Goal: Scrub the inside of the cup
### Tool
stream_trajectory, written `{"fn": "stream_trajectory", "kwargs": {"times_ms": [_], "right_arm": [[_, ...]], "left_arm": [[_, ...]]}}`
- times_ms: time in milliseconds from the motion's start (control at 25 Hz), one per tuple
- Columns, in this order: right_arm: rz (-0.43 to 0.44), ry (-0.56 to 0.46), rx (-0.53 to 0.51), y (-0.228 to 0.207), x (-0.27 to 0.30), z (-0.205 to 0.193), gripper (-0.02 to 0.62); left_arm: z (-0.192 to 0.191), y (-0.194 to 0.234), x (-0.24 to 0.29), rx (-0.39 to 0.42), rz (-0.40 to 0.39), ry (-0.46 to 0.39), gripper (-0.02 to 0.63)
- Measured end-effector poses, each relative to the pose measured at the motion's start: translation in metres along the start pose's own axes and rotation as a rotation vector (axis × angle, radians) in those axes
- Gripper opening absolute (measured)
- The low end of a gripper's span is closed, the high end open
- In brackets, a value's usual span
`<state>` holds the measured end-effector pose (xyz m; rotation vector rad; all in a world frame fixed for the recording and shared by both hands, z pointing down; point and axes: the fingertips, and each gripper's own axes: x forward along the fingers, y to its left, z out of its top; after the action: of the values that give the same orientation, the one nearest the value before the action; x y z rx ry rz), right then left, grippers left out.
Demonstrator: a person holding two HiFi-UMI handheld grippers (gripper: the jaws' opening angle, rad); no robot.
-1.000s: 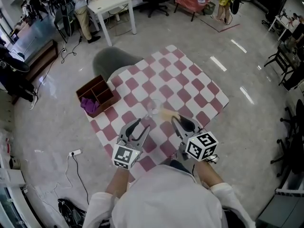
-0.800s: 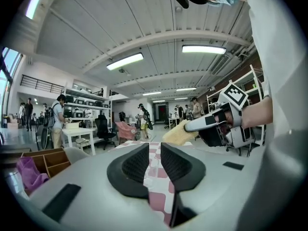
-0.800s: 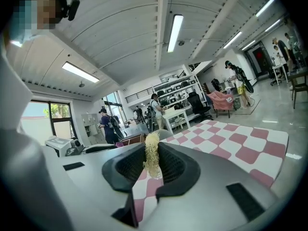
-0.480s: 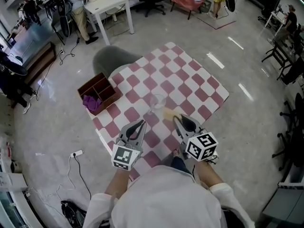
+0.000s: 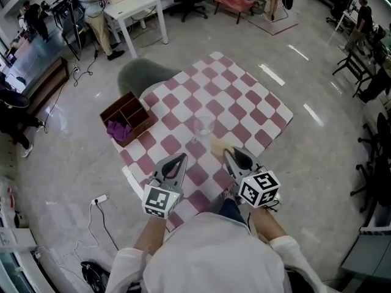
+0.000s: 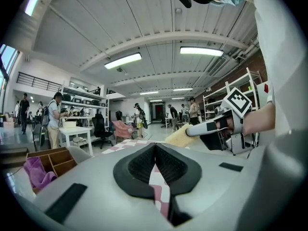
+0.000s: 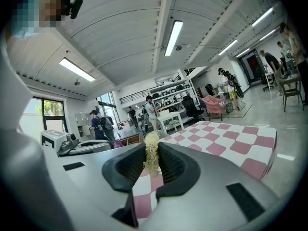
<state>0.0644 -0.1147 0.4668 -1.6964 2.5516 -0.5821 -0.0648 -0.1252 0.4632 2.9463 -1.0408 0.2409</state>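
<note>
A clear glass cup [image 5: 203,127] stands upright near the middle of the pink-and-white checked tablecloth [image 5: 244,102]. My right gripper [image 5: 228,153] is shut on a yellow sponge [image 5: 217,145], just near-right of the cup and apart from it. The sponge [image 7: 152,157] shows pinched between the jaws in the right gripper view. My left gripper [image 5: 180,158] hovers near-left of the cup, shut with nothing in it. In the left gripper view its jaws [image 6: 155,150] meet, and the right gripper [image 6: 219,129] with the sponge [image 6: 180,135] shows at the right. Neither gripper view shows the cup.
A brown divided wooden box [image 5: 126,118] holding a purple cloth [image 5: 117,130] sits at the table's left edge. A grey chair [image 5: 142,75] stands beyond the table. A white table [image 5: 131,8], office chairs and people are farther off.
The left gripper's jaws have closed from open to shut, with nothing between them. The right gripper still holds the sponge in about the same place.
</note>
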Motion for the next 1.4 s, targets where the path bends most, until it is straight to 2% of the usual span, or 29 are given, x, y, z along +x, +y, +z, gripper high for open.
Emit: {"fn": "stream_trajectory", "kwargs": {"times_ms": [440,1400], "right_arm": [[-0.047,-0.003,-0.032,-0.001,-0.011,-0.001,0.087],[-0.05,0.009,-0.062,0.002,-0.014,-0.004,0.087]], "left_arm": [[0.003,-0.007,0.0,0.022,-0.038,-0.013,0.032],[0.003,-0.011,0.0,0.031,-0.032,-0.009,0.032]]}}
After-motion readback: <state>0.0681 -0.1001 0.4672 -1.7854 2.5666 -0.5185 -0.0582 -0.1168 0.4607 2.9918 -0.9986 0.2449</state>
